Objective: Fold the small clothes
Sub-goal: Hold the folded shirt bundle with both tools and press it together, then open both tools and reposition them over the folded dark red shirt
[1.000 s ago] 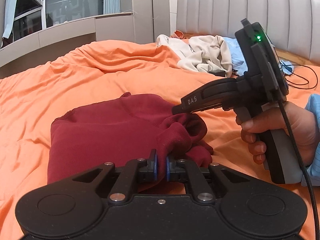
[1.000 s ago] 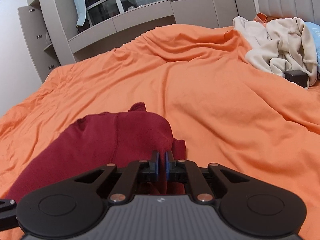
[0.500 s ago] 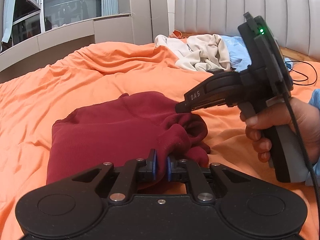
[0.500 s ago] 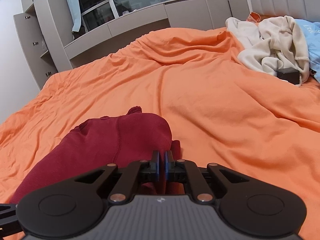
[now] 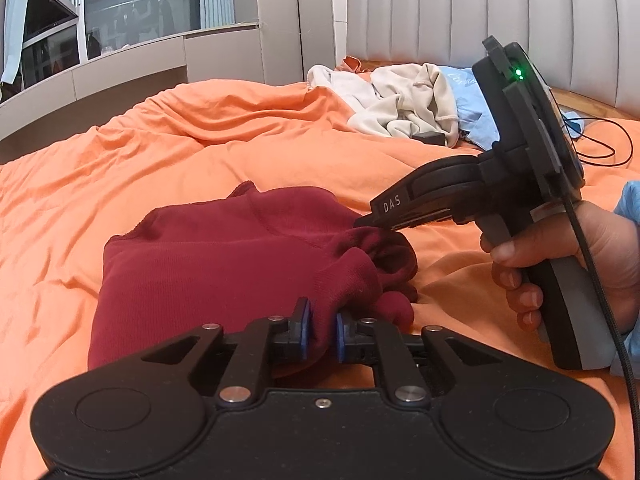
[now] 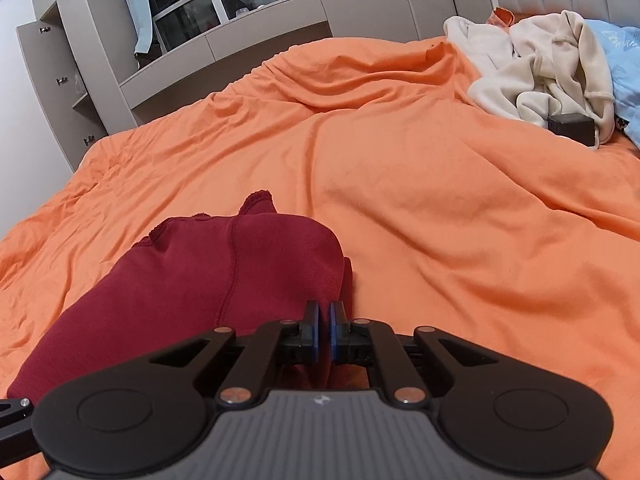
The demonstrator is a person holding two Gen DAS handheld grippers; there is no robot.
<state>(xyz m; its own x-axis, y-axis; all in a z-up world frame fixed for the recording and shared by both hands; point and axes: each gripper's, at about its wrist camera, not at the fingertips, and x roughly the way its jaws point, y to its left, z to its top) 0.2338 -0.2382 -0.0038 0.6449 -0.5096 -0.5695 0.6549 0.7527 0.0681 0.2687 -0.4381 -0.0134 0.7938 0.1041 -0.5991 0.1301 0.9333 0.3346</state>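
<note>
a bedroom: a bed (image 5: 200, 152) under a rumpled orange cover, a grey padded headboard (image 5: 460, 12) at its far end, grey cabinets (image 6: 68, 80) and a dark window (image 5: 140, 4) along the far side. near the headboard lies a heap of cream clothes (image 5: 400, 100) with a blue garment (image 5: 472, 108) beside it and a small black box (image 6: 570, 128) at the heap's near edge. a thin black cable (image 5: 600, 136) loops over the cover by the headboard.

a dark red garment (image 5: 224, 264), partly folded, lies on the cover at the near side of the bed, its near right corner bunched up.

the left gripper (image 5: 320, 334) sits low over the near edge of the red garment. its jaws have just been opening and now stand a small way apart, with a fold of the red cloth between the blue pads (image 5: 304, 332); the cloth fills the gap, and whether the pads still press on it cannot be told for sure.

the right gripper (image 5: 360, 222), held by a hand (image 5: 592, 256) with a blue sleeve (image 5: 628, 200), comes in from the right with its tips at the bunched corner. in its own view the right gripper's pads (image 6: 316, 332) are nearly together, pinching a thin edge of the red cloth.
</note>
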